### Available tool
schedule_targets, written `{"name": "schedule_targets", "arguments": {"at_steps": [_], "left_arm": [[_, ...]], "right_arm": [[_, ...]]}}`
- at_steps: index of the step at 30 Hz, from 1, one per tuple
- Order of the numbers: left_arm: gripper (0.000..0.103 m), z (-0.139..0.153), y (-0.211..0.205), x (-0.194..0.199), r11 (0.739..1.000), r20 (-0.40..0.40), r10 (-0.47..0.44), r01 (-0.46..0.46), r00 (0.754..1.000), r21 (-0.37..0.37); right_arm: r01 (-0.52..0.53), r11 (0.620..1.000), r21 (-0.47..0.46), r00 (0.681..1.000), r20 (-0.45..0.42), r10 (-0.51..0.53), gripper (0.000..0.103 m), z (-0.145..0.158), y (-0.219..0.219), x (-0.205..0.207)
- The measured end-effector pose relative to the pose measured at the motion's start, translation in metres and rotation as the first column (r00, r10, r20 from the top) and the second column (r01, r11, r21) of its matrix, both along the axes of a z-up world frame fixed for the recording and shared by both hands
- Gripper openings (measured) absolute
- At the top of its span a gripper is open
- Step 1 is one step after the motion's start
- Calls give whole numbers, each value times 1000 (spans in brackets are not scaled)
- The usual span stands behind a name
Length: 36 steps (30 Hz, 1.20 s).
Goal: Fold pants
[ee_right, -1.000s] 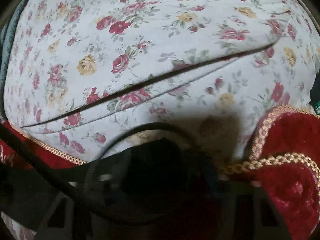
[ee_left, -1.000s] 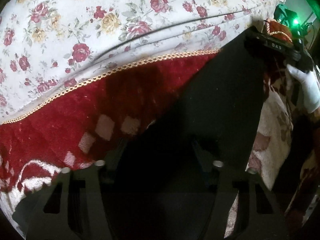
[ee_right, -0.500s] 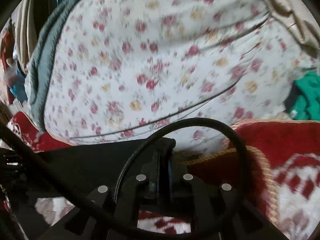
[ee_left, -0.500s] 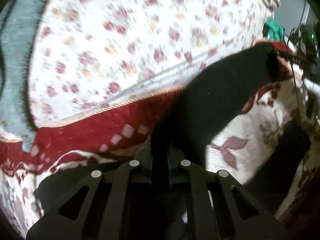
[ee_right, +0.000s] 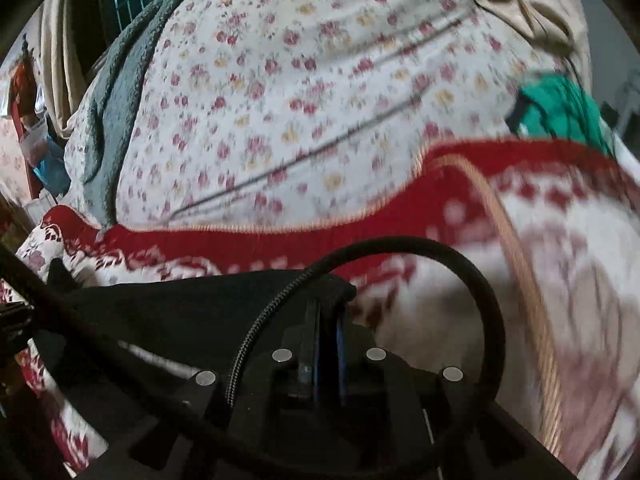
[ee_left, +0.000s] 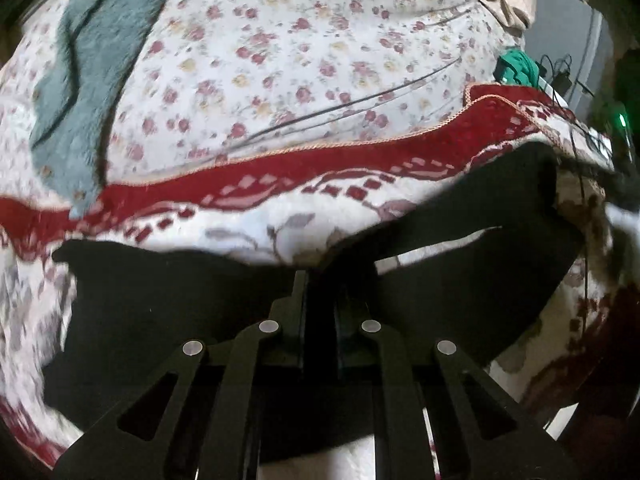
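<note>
Clamping black pants (ee_left: 168, 300), both grippers (ee_left: 320, 292) (ee_right: 326, 320) hover over the red-white blanket (ee_left: 248, 216).

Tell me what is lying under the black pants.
Under the black pants lies the red and white patterned blanket, showing around them and through a gap in the cloth. Both the left gripper and right gripper pinch the pants. Whatever the pants cover stays hidden.

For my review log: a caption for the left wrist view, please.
Left gripper shut on black pants, lifted over a red-and-white blanket.
</note>
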<state>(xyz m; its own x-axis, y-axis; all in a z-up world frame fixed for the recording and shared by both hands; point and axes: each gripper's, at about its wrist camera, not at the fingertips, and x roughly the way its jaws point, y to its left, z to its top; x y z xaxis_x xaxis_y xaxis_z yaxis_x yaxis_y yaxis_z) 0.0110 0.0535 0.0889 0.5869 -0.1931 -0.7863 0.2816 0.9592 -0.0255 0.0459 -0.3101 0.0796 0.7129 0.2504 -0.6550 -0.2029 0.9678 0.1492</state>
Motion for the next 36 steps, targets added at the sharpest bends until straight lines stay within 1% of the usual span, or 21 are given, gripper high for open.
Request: {"name": "schedule_targets", "arguments": {"at_steps": [2,4,7,11,14,15,17,18,19,21,22,24,26,27,28,29,31,33,36], "left_arm": [[9,-1,3,-7,1000,8,13,-13,1000,-5],[9,-2,4,-15,1000,20,25,-25,999,-6],[9,-8,1,-31,999,35,31,-31,999,7],[9,-22,2,-48,999,31,50,-50,998,11],[10,-39,6,-56,996,8,91,-91,996,-5],[11,-44,7,-59,995,-6,96,-96,995,-11],[11,-50,9,-64,995,-32,102,-102,994,-14],[11,-49,11,-67,994,-33,102,-103,994,-24],[12,-45,15,-71,993,-34,102,-103,994,-49],[17,-37,23,-77,989,-41,100,-104,994,-101],[25,-32,30,-80,985,-52,106,-112,993,-131],[32,-25,44,-85,976,-60,134,-142,989,-165],[32,-16,66,-89,959,-61,188,-196,980,-206],[34,-14,77,-89,949,-68,214,-223,975,-221],[42,-12,89,-88,936,-82,245,-258,966,-240],[51,-11,105,-86,916,-101,281,-298,954,-269],[56,-12,135,-81,859,-137,367,-392,920,-328],[56,-14,154,-74,817,-169,421,-453,891,-355],[56,-23,178,-57,764,-228,478,-529,848,-369]], "right_arm": [[6,999,47,1000,-8,-6,6,-6,-6,-17],[6,997,73,1000,-13,-6,6,-8,-9,-31],[-1,997,72,1000,-28,3,6,-10,-7,-50],[12,999,41,994,-105,-7,6,-26,-5,-67],[27,1000,-6,983,-184,-27,9,-44,0,-75],[17,1000,-21,982,-190,-21,10,-46,2,-78],[-2,999,-43,982,-188,-6,16,-46,6,-87],[-11,999,-41,981,-193,3,21,-45,6,-91],[-22,999,-32,981,-194,15,24,-43,5,-96],[-22,1000,-11,983,-183,20,27,-35,1,-105],[-21,1000,7,985,-173,22,29,-30,-2,-109],[-37,996,85,991,-128,48,32,-16,-7,-119],[-82,978,193,994,-55,94,45,1,-7,-126],[-105,965,240,993,-21,113,57,7,-4,-127],[-130,951,282,991,6,134,61,12,0,-126],[-175,922,345,984,35,173,61,17,9,-123],[-253,864,436,966,60,252,61,17,32,-114],[-305,829,469,947,60,315,61,12,61,-103],[-365,805,468,913,13,407,61,0,115,-91]]}}
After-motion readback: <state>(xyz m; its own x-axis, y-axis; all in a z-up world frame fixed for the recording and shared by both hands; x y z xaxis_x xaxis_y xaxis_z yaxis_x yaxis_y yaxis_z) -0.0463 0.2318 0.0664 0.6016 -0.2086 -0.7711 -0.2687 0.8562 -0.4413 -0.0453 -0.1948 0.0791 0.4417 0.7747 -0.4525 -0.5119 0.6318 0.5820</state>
